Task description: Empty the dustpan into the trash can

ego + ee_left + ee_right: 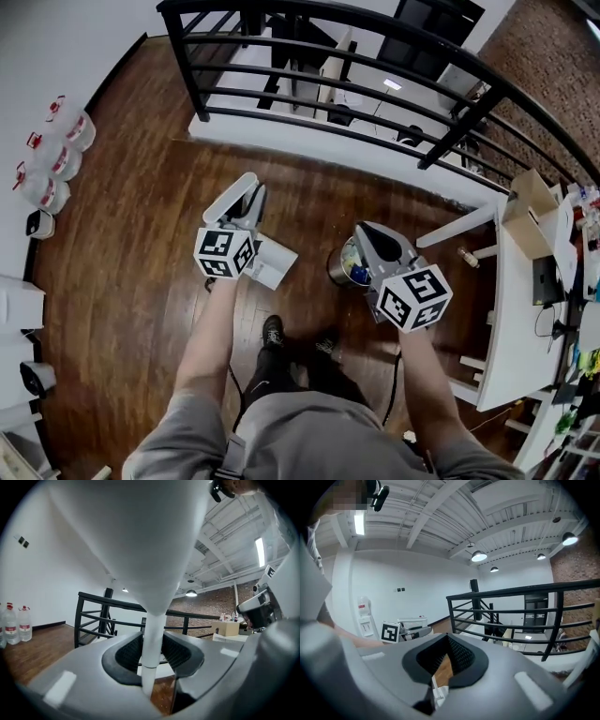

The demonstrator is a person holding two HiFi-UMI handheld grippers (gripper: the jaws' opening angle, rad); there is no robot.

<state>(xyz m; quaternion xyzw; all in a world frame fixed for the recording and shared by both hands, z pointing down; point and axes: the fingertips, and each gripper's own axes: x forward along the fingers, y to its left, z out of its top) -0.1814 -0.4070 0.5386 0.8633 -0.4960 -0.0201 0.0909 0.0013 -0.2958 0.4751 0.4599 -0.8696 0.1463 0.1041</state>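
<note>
Dustpan (136,541), handle pinched by left gripper (152,656), should hang over trash can (337,267) before tipping; right gripper (446,658) pads are pressed together, empty.

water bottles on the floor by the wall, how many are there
3 water bottles, in a row on the floor along the left wall in the head view: the farthest, the middle one and the nearest. More may be hidden beyond the picture's edge.
</note>
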